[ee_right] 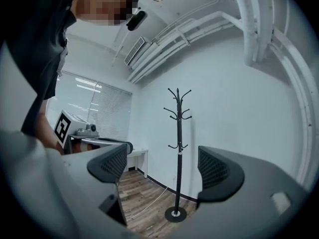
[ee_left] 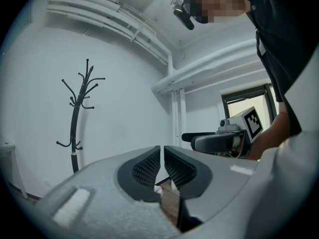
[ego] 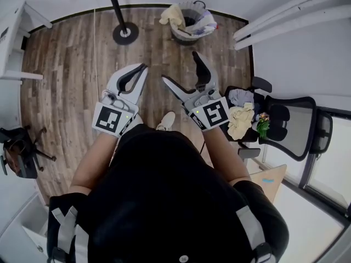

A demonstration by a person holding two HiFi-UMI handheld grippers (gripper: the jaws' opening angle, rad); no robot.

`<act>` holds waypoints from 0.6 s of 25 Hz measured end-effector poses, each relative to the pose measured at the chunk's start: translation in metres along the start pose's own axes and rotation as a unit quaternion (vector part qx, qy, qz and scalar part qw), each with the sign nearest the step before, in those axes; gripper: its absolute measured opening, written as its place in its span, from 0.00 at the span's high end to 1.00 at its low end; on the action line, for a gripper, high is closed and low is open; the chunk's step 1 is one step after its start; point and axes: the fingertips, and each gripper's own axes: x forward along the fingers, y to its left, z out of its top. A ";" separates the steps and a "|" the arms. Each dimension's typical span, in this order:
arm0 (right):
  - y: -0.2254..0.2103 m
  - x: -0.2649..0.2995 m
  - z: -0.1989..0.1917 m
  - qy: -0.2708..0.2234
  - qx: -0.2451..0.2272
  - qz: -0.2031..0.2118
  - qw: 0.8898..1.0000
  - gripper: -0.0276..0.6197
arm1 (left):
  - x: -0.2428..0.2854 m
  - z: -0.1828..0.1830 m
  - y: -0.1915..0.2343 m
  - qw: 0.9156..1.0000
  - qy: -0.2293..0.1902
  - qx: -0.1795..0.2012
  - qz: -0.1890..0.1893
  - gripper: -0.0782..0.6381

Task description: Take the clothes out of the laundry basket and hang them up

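A laundry basket [ego: 189, 22] stands on the wood floor ahead of me, with a yellow cloth [ego: 173, 15] draped over its rim and more clothes inside. The black coat stand [ego: 125, 33] is to its left; its hooks [ee_right: 178, 103] are bare. My left gripper [ego: 143, 68] is held at waist height, shut with nothing between its pads [ee_left: 162, 156]. Beside it my right gripper [ego: 180, 68] stands open and empty, its pads wide apart [ee_right: 162, 171]. Both are well short of the basket.
A black office chair [ego: 290, 126] at my right carries a heap of clothes [ego: 240, 119]. White pipes [ego: 285, 15] run along the right wall. A white desk [ego: 13, 43] stands at the left, with a dark stool [ego: 19, 152] lower left.
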 end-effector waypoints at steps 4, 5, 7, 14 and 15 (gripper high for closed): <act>-0.016 -0.012 0.000 -0.001 0.000 -0.013 1.000 0.29 | 0.012 0.007 -0.006 1.000 -0.018 -0.004 0.004 0.58; -0.020 -0.014 0.001 -0.002 0.000 -0.015 1.000 0.29 | 0.014 0.008 -0.005 1.000 -0.023 -0.005 0.008 0.46; -0.028 -0.020 0.003 -0.005 -0.002 -0.021 1.000 0.29 | 0.020 0.008 -0.003 1.000 -0.023 -0.008 0.017 0.34; -0.068 -0.047 -0.002 -0.001 -0.001 -0.047 0.999 0.29 | 0.044 0.003 -0.008 1.000 -0.012 -0.001 0.022 0.31; -0.075 -0.051 -0.005 0.001 0.001 -0.049 0.999 0.29 | 0.051 0.002 -0.012 1.000 -0.010 -0.002 0.020 0.31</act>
